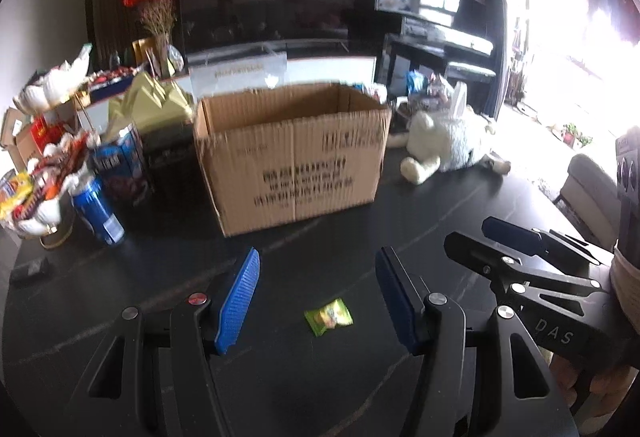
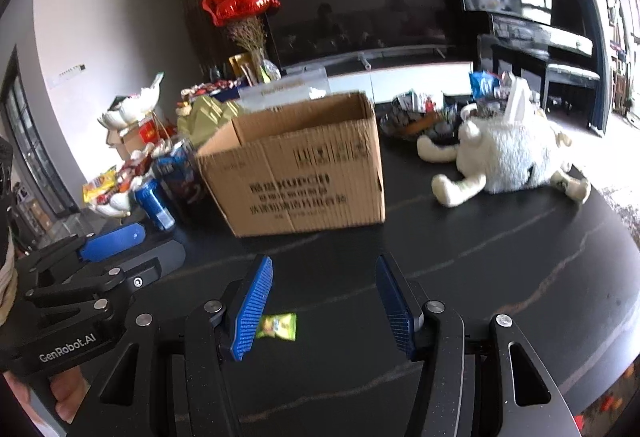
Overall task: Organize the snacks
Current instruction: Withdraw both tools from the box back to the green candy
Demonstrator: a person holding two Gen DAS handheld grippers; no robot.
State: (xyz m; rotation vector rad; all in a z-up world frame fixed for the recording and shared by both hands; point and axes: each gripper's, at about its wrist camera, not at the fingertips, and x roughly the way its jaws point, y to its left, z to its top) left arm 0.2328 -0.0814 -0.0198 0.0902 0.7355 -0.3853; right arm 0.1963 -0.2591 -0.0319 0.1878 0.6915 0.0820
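snack packet [image 1: 329,321] | small, green-yellow wrapper | lying flat on table [image 1: 360,237]

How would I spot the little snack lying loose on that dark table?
Find the open brown cardboard box on the dark stone table. On the bare tabletop in front of it lies a small green and yellow snack packet. It lies alone, flat and far smaller than the blue cans and packets heaped left of the box.

Dark veined table [image 1: 460,205]. Green snack packet [image 1: 329,317] near edge. Open cardboard box [image 1: 292,157] centre. Blue can [image 1: 98,211], snack pile [image 1: 32,193] left. White plush toy [image 1: 448,141] right.
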